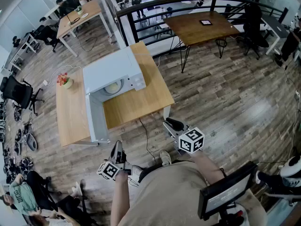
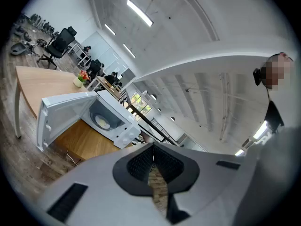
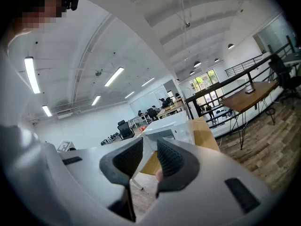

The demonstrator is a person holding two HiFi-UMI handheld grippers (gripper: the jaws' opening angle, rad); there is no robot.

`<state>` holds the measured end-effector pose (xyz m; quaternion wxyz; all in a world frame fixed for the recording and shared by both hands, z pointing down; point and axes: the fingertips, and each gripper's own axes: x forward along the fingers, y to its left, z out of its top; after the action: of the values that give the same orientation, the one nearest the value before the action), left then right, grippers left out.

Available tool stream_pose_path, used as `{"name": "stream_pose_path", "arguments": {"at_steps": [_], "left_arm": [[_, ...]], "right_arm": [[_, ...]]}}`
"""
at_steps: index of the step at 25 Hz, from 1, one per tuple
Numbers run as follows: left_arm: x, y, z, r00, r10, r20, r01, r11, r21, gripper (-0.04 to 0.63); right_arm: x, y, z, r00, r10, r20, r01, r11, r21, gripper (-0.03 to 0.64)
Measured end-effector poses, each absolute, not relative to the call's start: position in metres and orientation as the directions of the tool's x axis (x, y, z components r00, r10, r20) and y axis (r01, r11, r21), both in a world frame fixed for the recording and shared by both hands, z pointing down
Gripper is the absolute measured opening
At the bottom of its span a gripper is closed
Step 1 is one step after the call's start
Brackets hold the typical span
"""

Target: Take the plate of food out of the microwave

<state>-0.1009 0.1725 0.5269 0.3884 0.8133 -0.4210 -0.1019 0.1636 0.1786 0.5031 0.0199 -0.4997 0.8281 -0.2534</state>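
A pale wooden counter (image 1: 141,100) stands on a wood-plank floor (image 1: 225,102). A white microwave (image 1: 113,69) sits on the counter toward its far edge. Its door (image 1: 94,114) is swung open and reaches out to the near edge. A small pot of red flowers (image 1: 64,81) stands by the far left corner. A cable (image 1: 146,138) drops from the near edge to the floor.

The white microwave (image 1: 114,72) stands on the wooden table (image 1: 138,102), near its middle. Its 1 door (image 1: 94,119) is swung wide open and reaches out to the table's near edge (hinged at the left of the cavity). Inside the open cavity a round plate (image 1: 113,87) of pale food lies flat, well back from that near edge.
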Motion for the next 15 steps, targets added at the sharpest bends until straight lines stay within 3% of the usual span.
{"name": "stream_pose_path", "arguments": {"at_steps": [15], "left_arm": [[-0.0948,0.1638,0.5266,0.632,-0.755,0.174,-0.612,-0.349,0.710,0.005]], "right_arm": [[0.1537,0.1704,0.5001,-0.536,-0.817,0.213,-0.802,0.414,-0.431,0.103]]}}
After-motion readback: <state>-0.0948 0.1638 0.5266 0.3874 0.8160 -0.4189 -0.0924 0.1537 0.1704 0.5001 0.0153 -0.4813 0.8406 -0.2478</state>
